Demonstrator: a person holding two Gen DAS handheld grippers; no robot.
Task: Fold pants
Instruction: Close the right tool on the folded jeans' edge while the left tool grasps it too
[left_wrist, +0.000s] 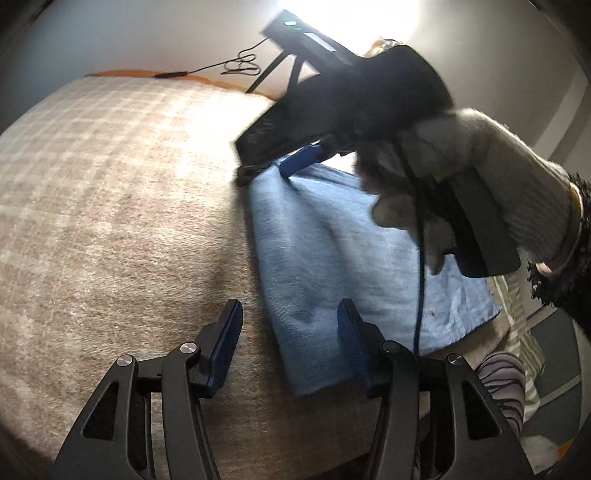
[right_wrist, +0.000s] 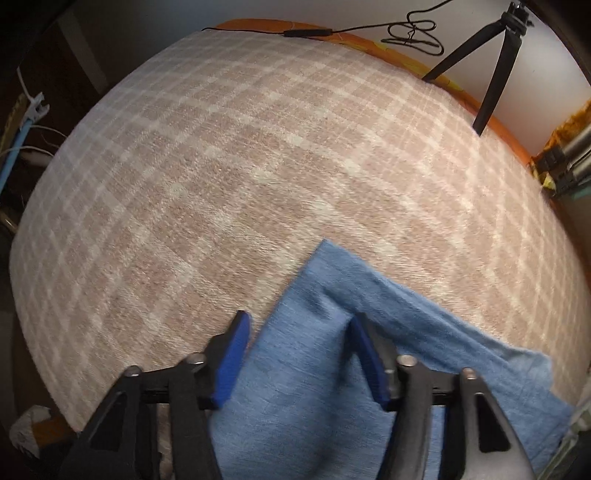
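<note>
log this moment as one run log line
task: fold pants | pants: folded, flat on blanket | left gripper: open, at pants edge | right gripper: open, over pants | tripod: far edge

Both claws had black linkage arms, silver rivets and blue ribbed pads. The right hand (left_wrist: 480, 184) wore a grey knit glove, beside a fuzzy black sleeve (left_wrist: 561, 280).

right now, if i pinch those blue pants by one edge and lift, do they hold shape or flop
Probably flop: the blue pants lie in soft layers with rumpled creases on the plaid blanket, so the fold would likely sag open. They look like thin cloth, so likely light. The fuzzy blanket may grip them, so a push would probably bunch them up rather than slide them.
</note>
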